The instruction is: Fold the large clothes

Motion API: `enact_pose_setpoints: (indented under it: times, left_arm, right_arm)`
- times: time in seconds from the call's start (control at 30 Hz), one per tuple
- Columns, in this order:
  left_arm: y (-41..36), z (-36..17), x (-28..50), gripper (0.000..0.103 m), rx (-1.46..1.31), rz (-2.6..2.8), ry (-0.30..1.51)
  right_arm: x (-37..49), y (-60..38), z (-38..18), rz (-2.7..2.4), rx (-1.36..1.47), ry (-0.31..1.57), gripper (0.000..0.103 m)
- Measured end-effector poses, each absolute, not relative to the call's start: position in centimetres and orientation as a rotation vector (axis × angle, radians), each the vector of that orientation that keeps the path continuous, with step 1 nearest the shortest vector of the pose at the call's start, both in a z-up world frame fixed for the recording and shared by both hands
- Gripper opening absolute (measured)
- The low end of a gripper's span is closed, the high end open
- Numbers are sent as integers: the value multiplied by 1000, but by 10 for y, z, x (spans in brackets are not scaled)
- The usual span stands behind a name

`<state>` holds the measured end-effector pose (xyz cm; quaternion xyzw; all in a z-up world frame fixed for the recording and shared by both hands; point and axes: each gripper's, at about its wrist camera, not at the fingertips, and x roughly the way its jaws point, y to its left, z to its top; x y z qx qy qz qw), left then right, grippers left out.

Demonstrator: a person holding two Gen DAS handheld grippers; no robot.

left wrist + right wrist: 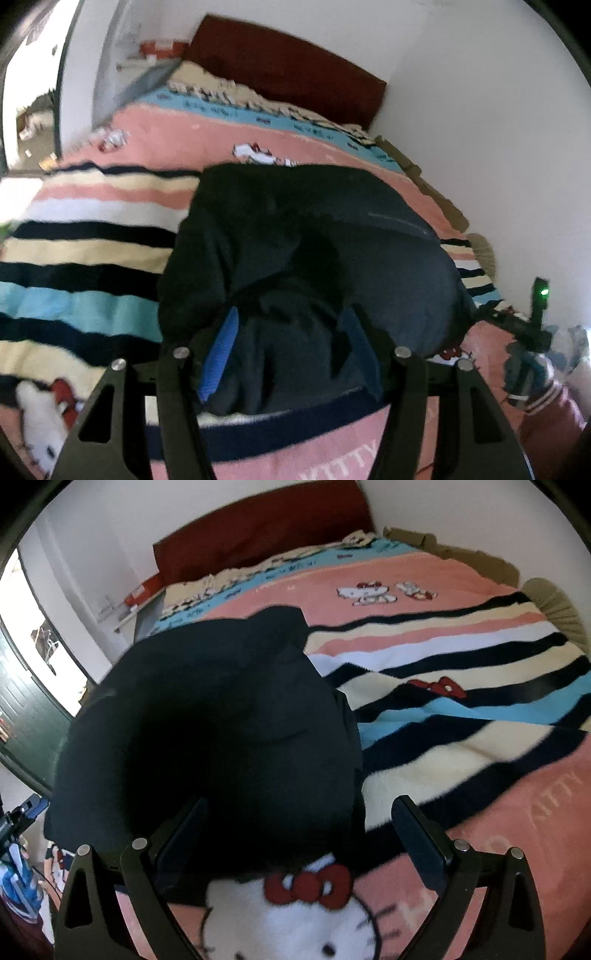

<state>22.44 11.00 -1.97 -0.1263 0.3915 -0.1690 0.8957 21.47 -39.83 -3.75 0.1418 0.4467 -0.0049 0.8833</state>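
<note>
A large black padded garment (314, 229) lies bunched on the bed's striped Hello Kitty blanket (92, 251). My left gripper (291, 354) is at the garment's near edge. A thick fold of dark cloth fills the gap between its blue pads (221, 354) and is raised off the blanket. In the right wrist view the same garment (203, 720) fills the left half. My right gripper (303, 849) stands open and wide above the garment's near edge and the blanket (461, 738), gripping nothing. The right gripper (535, 332) also shows at the far right of the left wrist view, in a gloved hand (524, 373).
A dark red headboard (288, 66) closes the far end of the bed. A white wall (480, 110) runs along one side. On the other side is a doorway (29, 110) with a green door (26, 709). Bare blanket stretches beside the garment.
</note>
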Motion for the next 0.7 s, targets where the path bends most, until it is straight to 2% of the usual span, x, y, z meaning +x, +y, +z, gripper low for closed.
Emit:
enact_pose_setpoints:
  times: [0.37, 0.7]
  left_arm:
    - [67, 15, 116, 59, -127, -134, 712]
    - [30, 30, 57, 61, -26, -54, 640]
  right_arm:
    - [132, -332, 7, 35, 108, 846, 100]
    - [80, -290, 14, 83, 24, 767, 102]
